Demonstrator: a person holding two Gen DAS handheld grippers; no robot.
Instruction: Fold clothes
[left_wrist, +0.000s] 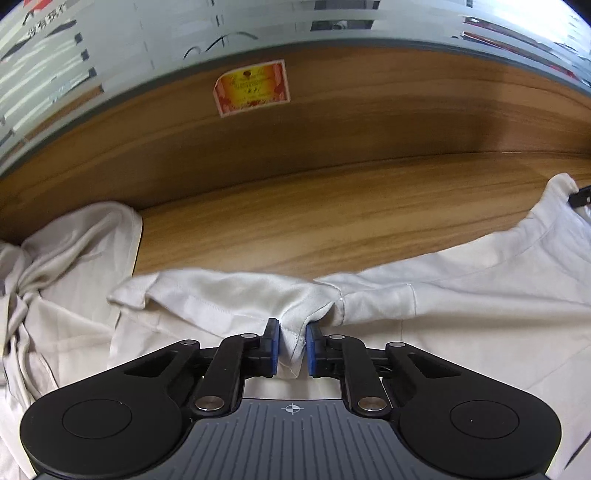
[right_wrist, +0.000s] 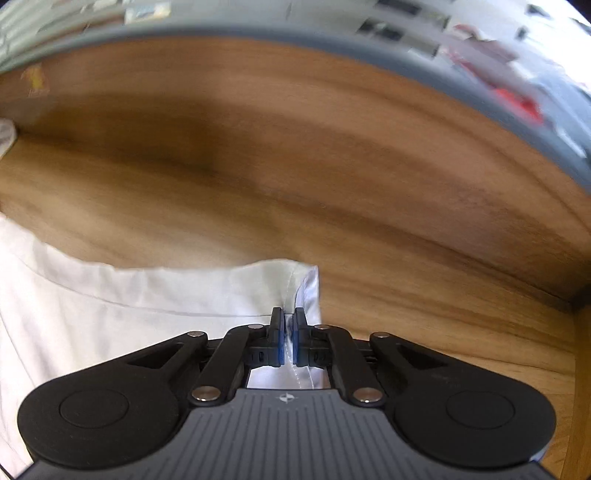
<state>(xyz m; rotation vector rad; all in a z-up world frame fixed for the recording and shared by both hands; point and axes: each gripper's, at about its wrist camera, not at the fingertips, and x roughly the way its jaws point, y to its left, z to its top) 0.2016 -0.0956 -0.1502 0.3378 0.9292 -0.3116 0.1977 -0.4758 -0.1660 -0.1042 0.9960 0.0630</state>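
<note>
A cream-white garment (left_wrist: 443, 317) lies spread on the wooden table (left_wrist: 295, 221). In the left wrist view my left gripper (left_wrist: 291, 328) is shut on a bunched fold of its hemmed edge, the cloth pinched between the blue pads (left_wrist: 273, 347). A sleeve-like flap (left_wrist: 177, 295) lies to the left of it. In the right wrist view my right gripper (right_wrist: 289, 317) is shut on the garment (right_wrist: 110, 325) at its hemmed corner (right_wrist: 295, 280), near the cloth's right edge. The tip of the other gripper (left_wrist: 580, 197) shows at the far right of the left wrist view.
A second pale, crumpled garment (left_wrist: 48, 280) lies bunched at the left. A wooden back panel (left_wrist: 332, 122) rises behind the table, with a red and yellow label (left_wrist: 251, 88) on it. A wooden side wall (right_wrist: 580, 369) closes the table's right end.
</note>
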